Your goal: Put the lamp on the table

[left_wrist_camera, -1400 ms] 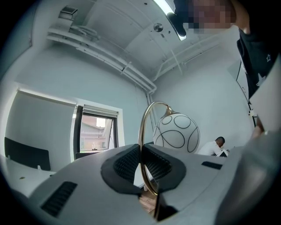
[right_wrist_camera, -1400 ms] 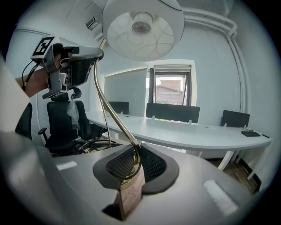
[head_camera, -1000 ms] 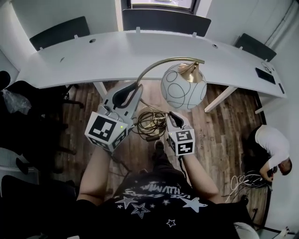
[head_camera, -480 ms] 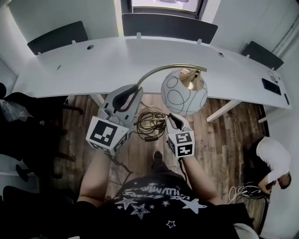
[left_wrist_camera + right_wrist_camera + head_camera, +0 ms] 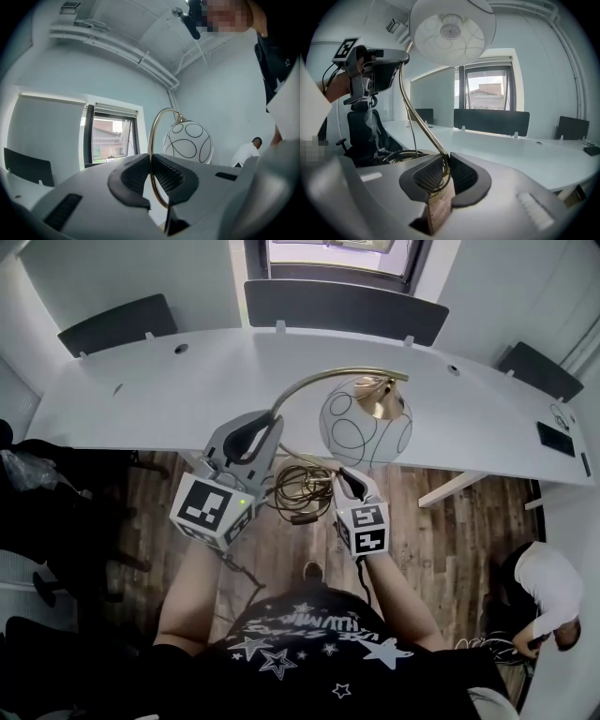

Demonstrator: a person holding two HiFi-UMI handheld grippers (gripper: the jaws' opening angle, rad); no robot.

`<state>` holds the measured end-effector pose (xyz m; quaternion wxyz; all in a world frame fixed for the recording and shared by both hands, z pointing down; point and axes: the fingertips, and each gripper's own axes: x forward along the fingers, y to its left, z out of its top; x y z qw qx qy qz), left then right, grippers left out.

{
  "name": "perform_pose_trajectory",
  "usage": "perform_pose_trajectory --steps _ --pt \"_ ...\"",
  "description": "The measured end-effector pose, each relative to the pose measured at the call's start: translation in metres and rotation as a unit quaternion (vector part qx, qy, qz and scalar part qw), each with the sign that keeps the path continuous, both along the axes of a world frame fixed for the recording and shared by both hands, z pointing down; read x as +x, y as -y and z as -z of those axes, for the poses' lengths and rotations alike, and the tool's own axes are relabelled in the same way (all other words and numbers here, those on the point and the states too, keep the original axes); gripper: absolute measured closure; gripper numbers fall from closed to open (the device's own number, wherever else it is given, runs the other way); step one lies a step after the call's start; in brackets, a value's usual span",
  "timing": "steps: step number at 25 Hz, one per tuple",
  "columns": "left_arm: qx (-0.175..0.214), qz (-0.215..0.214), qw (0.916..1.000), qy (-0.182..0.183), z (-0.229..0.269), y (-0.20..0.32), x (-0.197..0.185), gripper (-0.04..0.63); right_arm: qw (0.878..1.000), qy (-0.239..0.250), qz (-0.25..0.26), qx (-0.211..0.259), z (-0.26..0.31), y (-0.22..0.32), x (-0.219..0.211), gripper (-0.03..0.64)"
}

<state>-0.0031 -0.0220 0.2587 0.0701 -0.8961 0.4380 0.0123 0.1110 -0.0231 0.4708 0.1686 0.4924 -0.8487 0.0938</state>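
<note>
The lamp has a curved brass arm (image 5: 309, 382) and a white globe shade (image 5: 366, 425) with black rings. It hangs in the air at the front edge of the long white table (image 5: 169, 381). My left gripper (image 5: 262, 427) is shut on the brass arm, seen in the left gripper view with the left gripper (image 5: 151, 161) pinching the arm (image 5: 152, 136) below the shade (image 5: 187, 143). My right gripper (image 5: 349, 476) is shut on the lamp's stem just above its brown base (image 5: 438, 211). From the right gripper (image 5: 444, 168), the shade (image 5: 450, 30) hangs overhead.
A coiled cord (image 5: 302, 486) hangs below the lamp between the grippers. Dark chairs (image 5: 342, 307) stand behind the table, and a black office chair (image 5: 37, 465) is on the left. A person (image 5: 544, 582) crouches on the wooden floor at the right.
Both grippers have carried the lamp forward; the table's front edge has come nearer and the shade now hangs over it. Both grips are unchanged.
</note>
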Motion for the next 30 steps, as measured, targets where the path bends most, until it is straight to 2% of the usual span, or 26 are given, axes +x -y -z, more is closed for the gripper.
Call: perform_pose_trajectory --steps 7,14,24,30 --pt "-0.006 0.026 0.9996 -0.004 0.0 0.054 0.014 0.555 0.999 0.003 0.033 -0.005 -0.001 0.057 0.013 0.572" --pt "-0.008 0.036 0.9993 0.004 -0.004 0.076 0.018 0.556 0.999 0.003 0.051 -0.003 -0.007 0.085 0.014 0.572" --pt "-0.003 0.039 0.9992 0.006 -0.013 0.095 0.018 0.557 0.999 0.0 0.047 0.004 -0.016 0.104 0.014 0.572" --pt "-0.011 0.021 0.9997 -0.006 -0.014 0.147 0.003 0.557 0.999 -0.007 0.033 -0.002 -0.015 0.149 0.003 0.572"
